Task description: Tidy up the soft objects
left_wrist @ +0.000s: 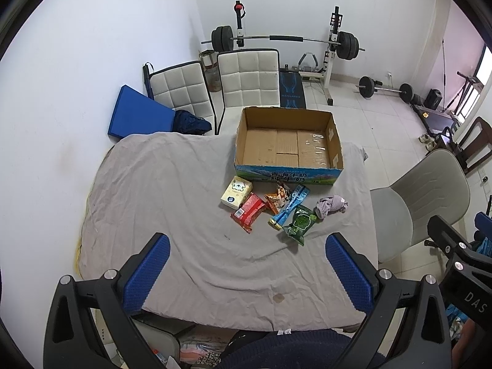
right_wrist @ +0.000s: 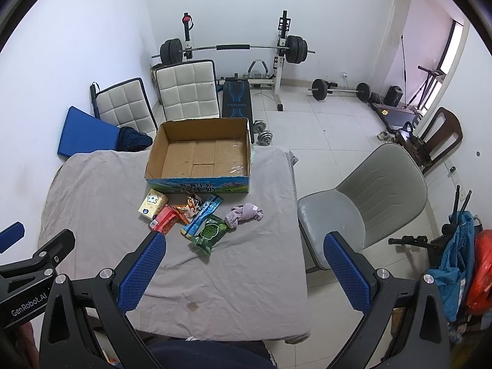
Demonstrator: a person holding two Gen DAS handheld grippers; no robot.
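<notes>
Snack packets (left_wrist: pixel 270 209) ahead of both grippers, well apart, fingers (left_wrist: pixel 147 273) spread, holding nothing

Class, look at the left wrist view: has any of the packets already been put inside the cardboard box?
No: the cardboard box shows only its bare brown floor, and the green packet and its neighbours lie on the grey cloth in front.

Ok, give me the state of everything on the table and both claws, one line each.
left claw: open, holding nothing
right claw: open, holding nothing
cardboard box: top open, nothing inside
tissue pack: lying flat, outside the box
red packet: lying flat, outside the box
orange snack bag: on the cloth beside the red packet
blue packet: lying flat
green packet: lying flat
purple cloth: crumpled, apart from the box
</notes>
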